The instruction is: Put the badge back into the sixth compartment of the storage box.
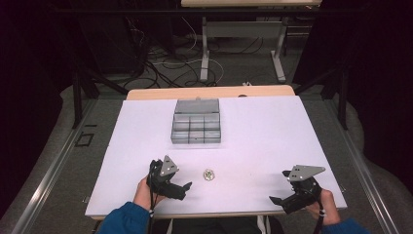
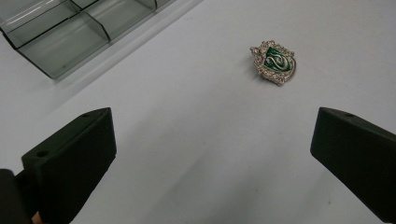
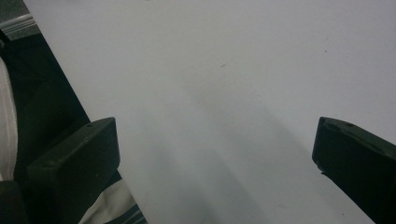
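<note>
My left gripper (image 1: pixel 182 186) is spread wide and empty, the green crest badge (image 2: pixel 274 61) just to its right on bare white table (image 1: pixel 272 131). My right gripper (image 1: pixel 278 200), equally wide, sits at the near edge.

Your bench (image 1: pixel 272 131) top looks matt, smooth white; the organizer box (image 2: pixel 60 35) is clear, glossy plastic. The badge (image 2: pixel 274 61) shows glossy green enamel in rough silvery metal. Your left hand-held gripper (image 2: pixel 212 158) has matt black jaws.
</note>
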A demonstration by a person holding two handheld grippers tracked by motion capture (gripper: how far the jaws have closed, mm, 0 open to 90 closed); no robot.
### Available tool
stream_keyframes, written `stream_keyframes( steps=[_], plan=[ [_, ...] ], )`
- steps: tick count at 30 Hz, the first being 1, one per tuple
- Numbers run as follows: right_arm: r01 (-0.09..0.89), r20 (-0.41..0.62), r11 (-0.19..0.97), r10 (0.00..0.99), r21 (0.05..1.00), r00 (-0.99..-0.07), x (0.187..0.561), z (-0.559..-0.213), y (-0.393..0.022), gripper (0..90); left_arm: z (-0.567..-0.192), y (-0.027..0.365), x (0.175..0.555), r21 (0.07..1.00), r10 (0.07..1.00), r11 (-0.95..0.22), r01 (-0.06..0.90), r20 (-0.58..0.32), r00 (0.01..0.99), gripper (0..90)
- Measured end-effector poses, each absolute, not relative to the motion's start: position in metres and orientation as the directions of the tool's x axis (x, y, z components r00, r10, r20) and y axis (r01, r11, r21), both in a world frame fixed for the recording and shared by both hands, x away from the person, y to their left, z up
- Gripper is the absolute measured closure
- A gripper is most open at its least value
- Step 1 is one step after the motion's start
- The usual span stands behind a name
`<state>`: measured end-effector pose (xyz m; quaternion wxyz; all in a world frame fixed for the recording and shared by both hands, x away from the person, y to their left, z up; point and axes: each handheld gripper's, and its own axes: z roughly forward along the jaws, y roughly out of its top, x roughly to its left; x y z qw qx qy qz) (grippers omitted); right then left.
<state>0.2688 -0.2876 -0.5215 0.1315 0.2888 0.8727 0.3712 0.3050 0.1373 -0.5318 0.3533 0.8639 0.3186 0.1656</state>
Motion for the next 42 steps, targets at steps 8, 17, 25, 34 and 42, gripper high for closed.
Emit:
stream_keyframes(
  steps=[8, 17, 25, 34, 42],
  plan=[
    [0.394, -0.026, 0.561, 0.597, 0.728, -0.802, 0.269, -0.523, -0.287, 0.3, -0.535, 0.125, 0.313, 0.714, 0.655, -0.546, 0.438, 0.038, 0.754, 0.3],
    [0.403, -0.020, 0.575, 0.590, 0.712, -0.807, 0.269, -0.523, -0.286, 0.4, -0.539, 0.111, 0.320, 0.706, 0.644, -0.555, 0.440, 0.030, 0.764, 0.3],
    [0.409, -0.017, 0.578, 0.591, 0.706, -0.807, 0.269, -0.523, -0.286, 0.6, -0.542, 0.103, 0.325, 0.705, 0.648, -0.541, 0.459, 0.002, 0.762, 0.5],
    [0.409, -0.015, 0.576, 0.591, 0.708, -0.806, 0.269, -0.524, -0.286, 0.7, -0.544, 0.094, 0.329, 0.700, 0.641, -0.545, 0.461, -0.007, 0.768, 4.1],
    [0.410, -0.013, 0.575, 0.592, 0.708, -0.806, 0.270, -0.524, -0.286, 0.9, -0.547, 0.084, 0.333, 0.691, 0.636, -0.553, 0.465, -0.010, 0.772, 10.1]
  ],
)
